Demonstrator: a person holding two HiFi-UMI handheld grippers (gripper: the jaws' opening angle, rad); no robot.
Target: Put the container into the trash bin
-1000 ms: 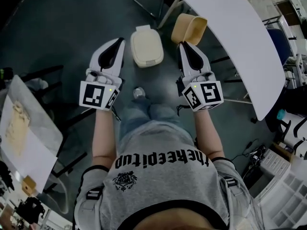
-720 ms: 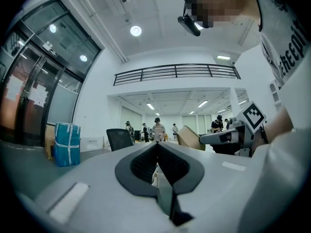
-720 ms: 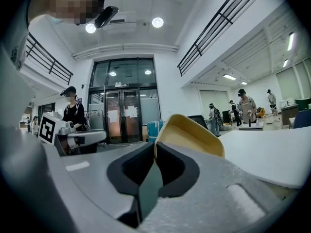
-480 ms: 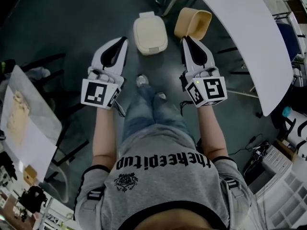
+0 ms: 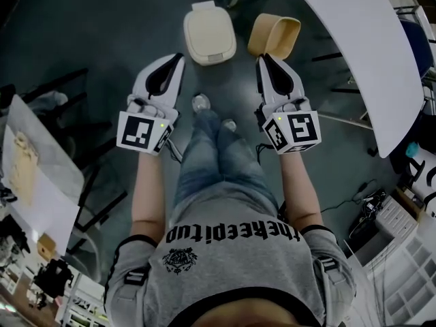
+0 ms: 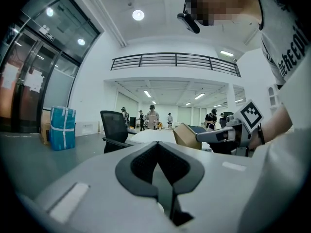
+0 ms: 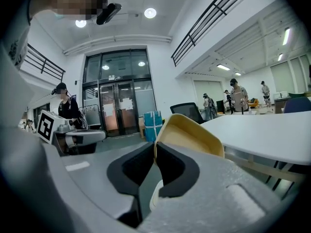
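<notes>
Gripping the container (image 5: 274,36) rim, right gripper (image 5: 263,58) clears the table (image 5: 354,53) edge; left gripper (image 5: 179,58) clenched, empty. Trash bin (image 5: 209,34) shifted toward frame top.

Dim head view, gripper views bright under ceiling lights (image 6: 138,15), fisheye bending, black vignetted corners

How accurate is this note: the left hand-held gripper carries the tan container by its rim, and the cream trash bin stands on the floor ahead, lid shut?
One slip: the side. The right hand-held gripper is shut on the rim of the tan container, as the right gripper view shows; the left hand-held gripper is shut and empty. The rest holds.
</notes>
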